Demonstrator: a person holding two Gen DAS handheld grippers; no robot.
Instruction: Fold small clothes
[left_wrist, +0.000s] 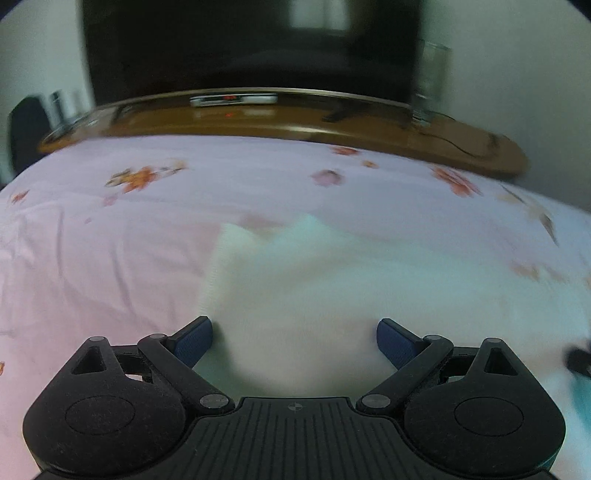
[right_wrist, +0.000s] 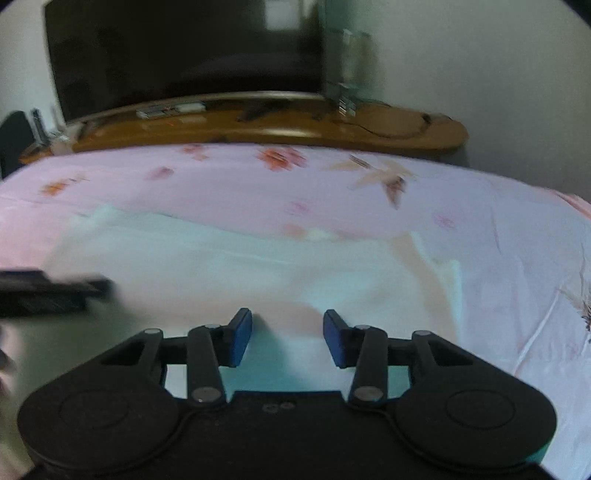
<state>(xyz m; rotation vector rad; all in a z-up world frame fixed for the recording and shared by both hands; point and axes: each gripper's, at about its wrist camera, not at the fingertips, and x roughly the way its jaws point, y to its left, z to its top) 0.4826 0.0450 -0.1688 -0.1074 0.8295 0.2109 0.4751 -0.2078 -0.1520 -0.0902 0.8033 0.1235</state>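
A small white garment (left_wrist: 295, 291) lies spread on the pink flowered bedsheet (left_wrist: 110, 240). My left gripper (left_wrist: 294, 341) is open wide, its blue pads either side of the garment's near left part, just above the cloth. In the right wrist view the same garment (right_wrist: 240, 273) stretches across the bed. My right gripper (right_wrist: 288, 338) is open with its pads over the garment's near edge. The left gripper's tip (right_wrist: 55, 290) shows as a dark blur at the left. Both views are motion-blurred.
Beyond the bed (right_wrist: 498, 229) stands a wooden TV bench (left_wrist: 280, 122) with a dark television (left_wrist: 251, 48), a small device with a red light (left_wrist: 232, 99) and a clear glass object (left_wrist: 432, 85). The wall is white.
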